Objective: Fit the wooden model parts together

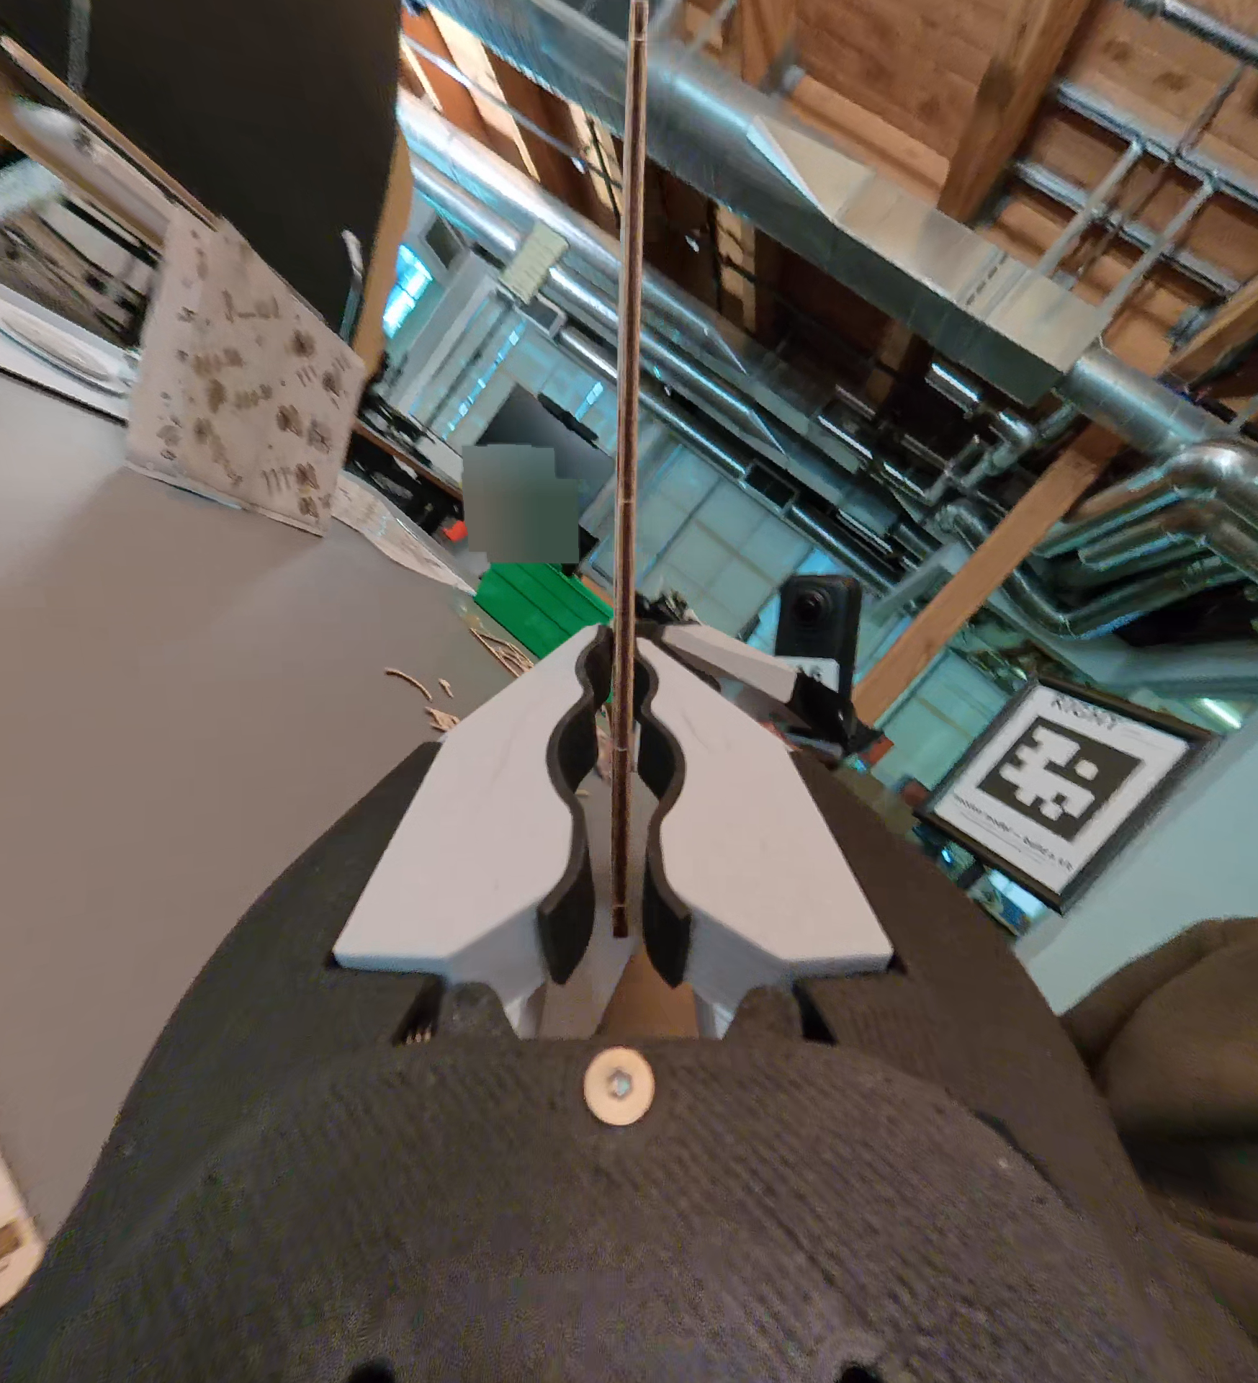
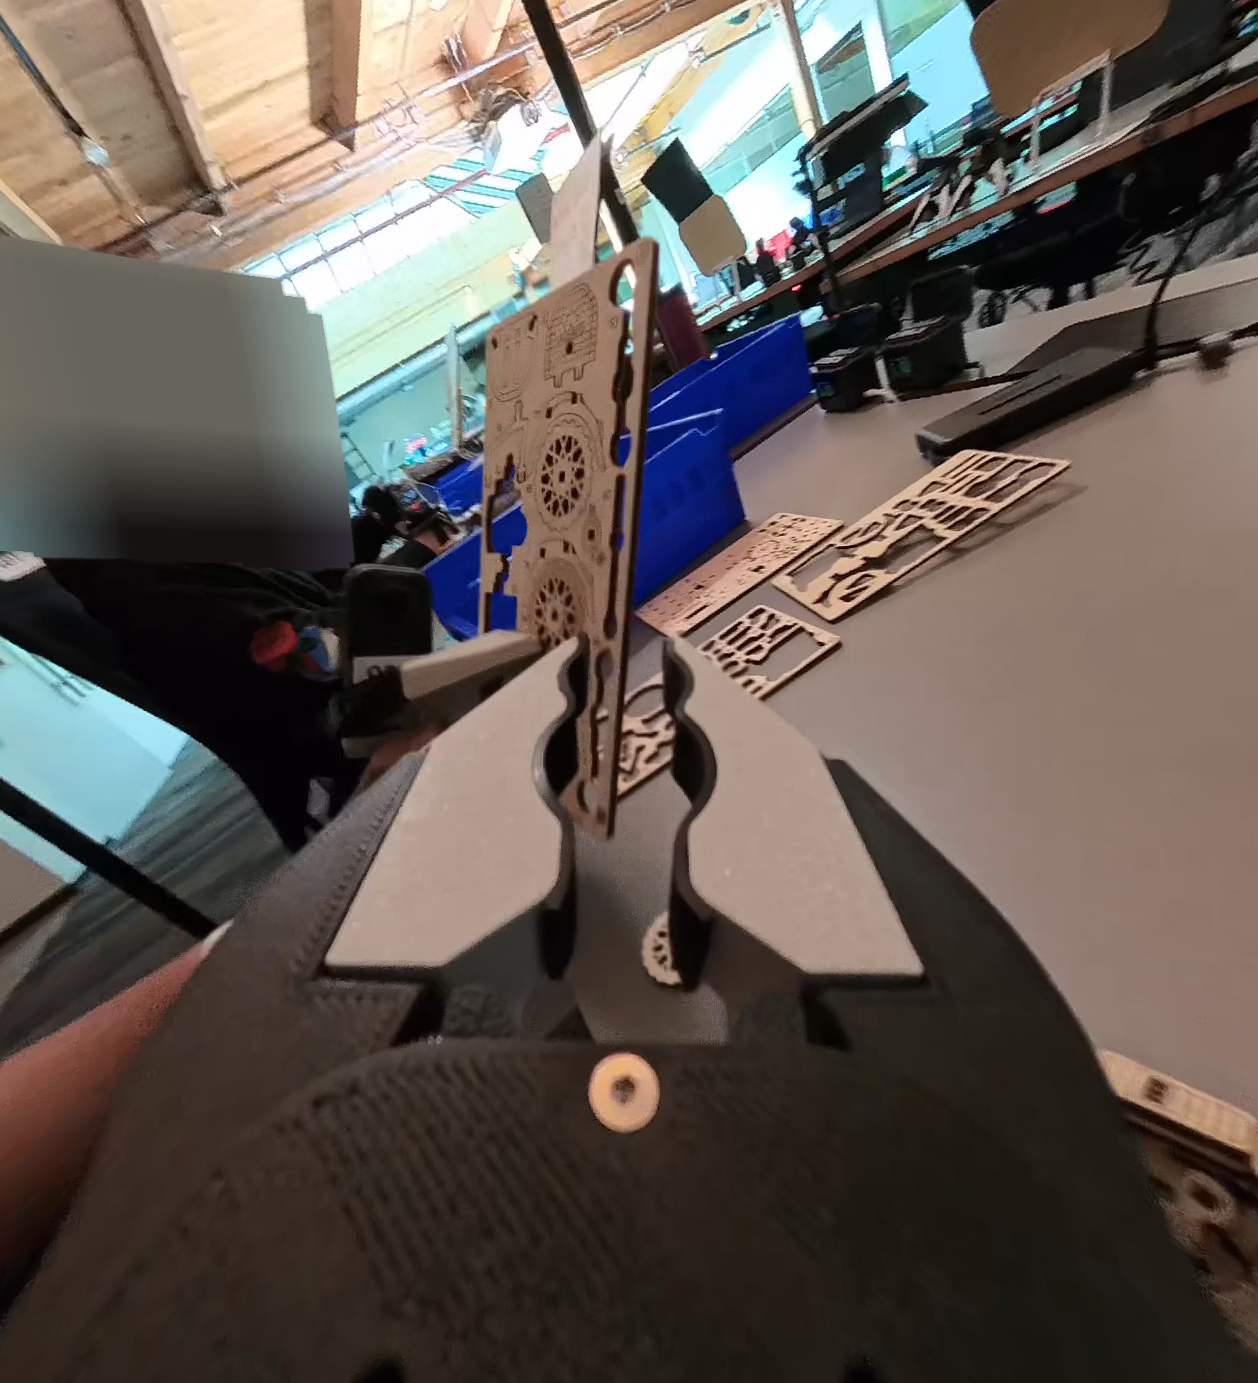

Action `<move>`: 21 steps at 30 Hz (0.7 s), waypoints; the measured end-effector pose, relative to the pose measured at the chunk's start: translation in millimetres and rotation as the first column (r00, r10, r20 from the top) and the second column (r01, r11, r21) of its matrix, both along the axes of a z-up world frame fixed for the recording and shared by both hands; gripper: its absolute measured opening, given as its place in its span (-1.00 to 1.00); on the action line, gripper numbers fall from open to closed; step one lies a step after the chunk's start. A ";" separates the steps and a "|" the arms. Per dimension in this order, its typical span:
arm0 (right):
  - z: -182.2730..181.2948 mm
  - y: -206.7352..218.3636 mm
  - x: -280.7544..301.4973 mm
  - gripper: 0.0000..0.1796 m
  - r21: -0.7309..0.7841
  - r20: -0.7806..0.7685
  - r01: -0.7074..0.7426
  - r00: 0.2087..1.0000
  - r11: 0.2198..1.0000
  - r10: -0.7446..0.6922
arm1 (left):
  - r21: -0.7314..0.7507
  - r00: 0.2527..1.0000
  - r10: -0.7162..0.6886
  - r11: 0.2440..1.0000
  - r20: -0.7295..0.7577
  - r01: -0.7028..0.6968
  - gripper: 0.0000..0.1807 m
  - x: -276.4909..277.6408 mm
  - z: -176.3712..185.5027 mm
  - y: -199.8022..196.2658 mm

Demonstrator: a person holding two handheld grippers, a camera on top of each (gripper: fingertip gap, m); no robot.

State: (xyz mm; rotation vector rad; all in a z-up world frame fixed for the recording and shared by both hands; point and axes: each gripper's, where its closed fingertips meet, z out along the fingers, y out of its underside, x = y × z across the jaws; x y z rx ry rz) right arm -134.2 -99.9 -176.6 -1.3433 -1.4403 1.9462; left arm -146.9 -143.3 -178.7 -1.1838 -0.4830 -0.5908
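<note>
A thin laser-cut wooden sheet (image 1: 622,449) stands edge-on in the left wrist view. My left gripper (image 1: 622,643) is shut on its lower part. In the right wrist view the same sheet (image 2: 566,464) shows its face, with gear shapes and several emptied cut-outs. My left gripper (image 2: 495,655) holds it from the left there. My right gripper (image 2: 623,655) is open, and the sheet's lower corner hangs between its jaws, close to the left finger. A small wooden gear (image 2: 661,958) shows low between the right fingers. The right gripper (image 1: 723,658) also shows behind the sheet in the left wrist view.
Several punched-out wooden sheets (image 2: 925,524) lie on the grey table (image 2: 1059,748), with another at the near right edge (image 2: 1209,1197). Blue bins (image 2: 685,464) stand behind. A printed paper sheet (image 1: 236,389), wood scraps (image 1: 424,692) and a green bin (image 1: 536,606) are on the left. A person in black (image 2: 199,636) is close. The tips of one gripper are about 5 cm away from the tips of the other. Left tips and right tips are each some 15 cm from the small wooden gear (image 2: 661,958).
</note>
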 end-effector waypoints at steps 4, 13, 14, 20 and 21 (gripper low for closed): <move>-20.9 -4.7 10.1 -0.69 0.204 0.045 0.000 0.999 0.979 -0.009 | 0.028 0.983 0.170 0.985 0.071 -0.172 -1.00 -30.6 -1.5 -23.5; -116.4 -40.8 25.2 -0.44 0.688 0.154 -0.061 0.986 0.723 -0.063 | -0.259 0.981 0.146 0.960 0.127 -0.109 -0.99 -29.7 -44.4 -3.6; -121.7 -42.7 23.5 -0.46 0.686 0.179 -0.078 0.982 0.724 -0.064 | -0.306 0.982 0.131 0.948 0.137 -0.084 -0.99 -26.4 -52.0 1.0; -127.8 -42.0 19.3 -0.86 0.723 0.174 -0.077 0.982 0.687 -0.074 | -0.429 0.966 0.131 0.903 0.224 -0.023 -0.99 -23.5 -80.7 9.2; -128.2 -42.3 21.4 -0.93 0.736 0.168 -0.080 0.984 0.672 -0.067 | -0.434 0.962 0.142 0.900 0.234 -0.028 -0.98 -25.6 -83.0 8.1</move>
